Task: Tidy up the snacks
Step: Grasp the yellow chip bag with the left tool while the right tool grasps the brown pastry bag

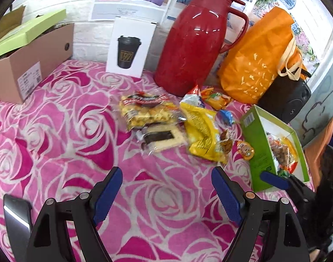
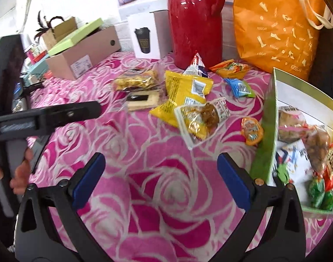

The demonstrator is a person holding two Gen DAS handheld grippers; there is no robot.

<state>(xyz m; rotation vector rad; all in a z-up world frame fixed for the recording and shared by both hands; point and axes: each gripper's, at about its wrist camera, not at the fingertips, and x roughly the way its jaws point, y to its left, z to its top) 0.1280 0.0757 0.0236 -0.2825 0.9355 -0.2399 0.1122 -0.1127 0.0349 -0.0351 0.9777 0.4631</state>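
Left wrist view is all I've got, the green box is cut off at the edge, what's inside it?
Observer: Several wrapped snacks already lie in the green box, among them green-wrapped candies near its front.
Operator: Anything hiding by the yellow bag?
Observer: A clear packet of brown snack lies partly on the yellow bag.
Operator: Is the right gripper carrying something?
Observer: No, the right gripper is open and empty over the pink cloth.

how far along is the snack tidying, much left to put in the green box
Partly done. The green box already holds several wrapped snacks. Nothing is in hand: the left gripper and right gripper are both open and empty. Left on the pink cloth: the yellow bag, popcorn pack, blue packet, orange packet and a few more.
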